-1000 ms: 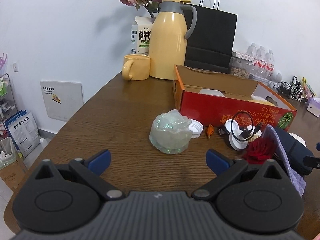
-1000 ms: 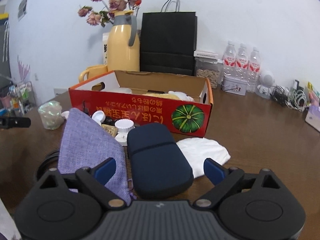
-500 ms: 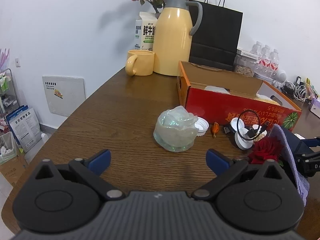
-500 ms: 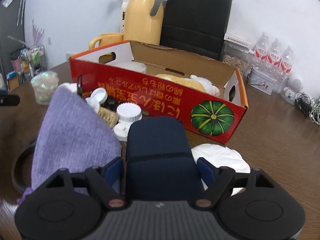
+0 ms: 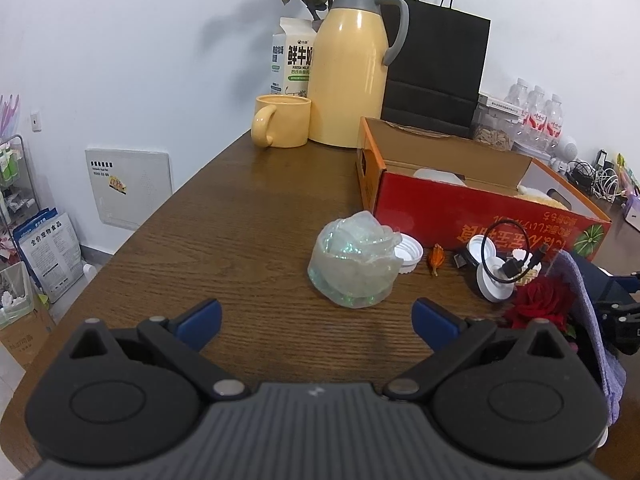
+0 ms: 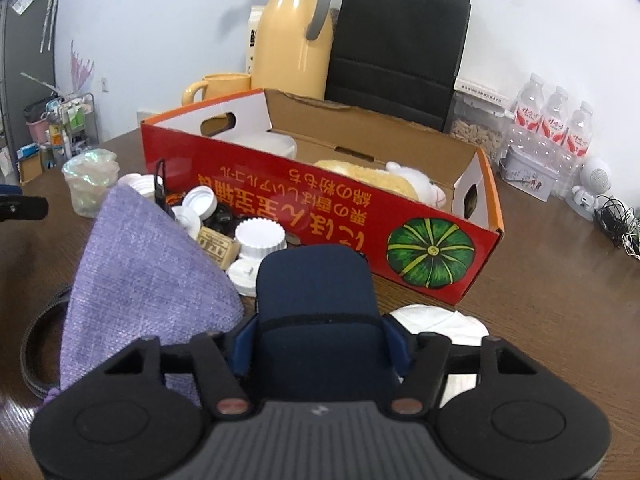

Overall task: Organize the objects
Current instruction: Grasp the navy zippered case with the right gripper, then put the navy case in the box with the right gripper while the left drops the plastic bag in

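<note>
Right wrist view shows the right gripper (image 6: 320, 344), jaws just closing, pads against the navy case (image 6: 316, 312) lying between them, so lift it squarely toward the red box (image 6: 320, 196) ahead.

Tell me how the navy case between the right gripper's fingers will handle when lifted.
The navy case looks firm and rounded, so it should keep its shape rather than flop. The right gripper, which has just been closing, grips its near end, so the far end may sag. Its fabric-like skin probably resists slipping.
</note>
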Available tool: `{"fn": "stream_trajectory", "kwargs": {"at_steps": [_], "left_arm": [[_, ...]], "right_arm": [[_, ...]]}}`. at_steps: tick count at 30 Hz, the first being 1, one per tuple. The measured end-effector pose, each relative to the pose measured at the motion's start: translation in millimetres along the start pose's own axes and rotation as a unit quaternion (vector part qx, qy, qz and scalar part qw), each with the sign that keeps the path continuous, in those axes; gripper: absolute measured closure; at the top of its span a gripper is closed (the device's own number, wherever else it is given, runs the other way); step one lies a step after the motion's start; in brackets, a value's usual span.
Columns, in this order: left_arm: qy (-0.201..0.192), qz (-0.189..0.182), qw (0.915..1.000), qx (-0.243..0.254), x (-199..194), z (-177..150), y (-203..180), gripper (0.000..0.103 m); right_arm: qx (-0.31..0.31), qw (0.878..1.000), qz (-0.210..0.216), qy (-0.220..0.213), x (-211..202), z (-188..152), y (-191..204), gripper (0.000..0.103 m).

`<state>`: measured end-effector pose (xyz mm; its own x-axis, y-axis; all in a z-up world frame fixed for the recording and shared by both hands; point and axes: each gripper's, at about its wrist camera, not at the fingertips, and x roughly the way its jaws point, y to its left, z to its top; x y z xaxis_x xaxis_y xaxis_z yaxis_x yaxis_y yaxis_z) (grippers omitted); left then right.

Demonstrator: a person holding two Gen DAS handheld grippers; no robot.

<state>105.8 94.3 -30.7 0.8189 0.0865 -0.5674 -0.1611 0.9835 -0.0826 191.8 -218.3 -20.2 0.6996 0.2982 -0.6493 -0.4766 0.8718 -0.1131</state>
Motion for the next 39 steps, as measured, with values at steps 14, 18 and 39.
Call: {"fn": "stream_trajectory", "kwargs": {"at_steps": [14,18,39], "left_arm": [[-0.006,0.011,0.9998,0.017,32,20,-12,0.000],[-0.004,0.012,0.9996,0.027,45,24,-20,0.000],[-0.017,-0.004,0.9996,0.023,45,32,-24,0.062]], "right_arm": [[0.036,0.996,-0.021,-0.084,-37,-2,4,0.043],[0.050,0.993,-0.028,-0.100,-45,-2,3,0.043],[0.070,0.991,-0.033,-0.107,-48,-4,6,0.043]]}}
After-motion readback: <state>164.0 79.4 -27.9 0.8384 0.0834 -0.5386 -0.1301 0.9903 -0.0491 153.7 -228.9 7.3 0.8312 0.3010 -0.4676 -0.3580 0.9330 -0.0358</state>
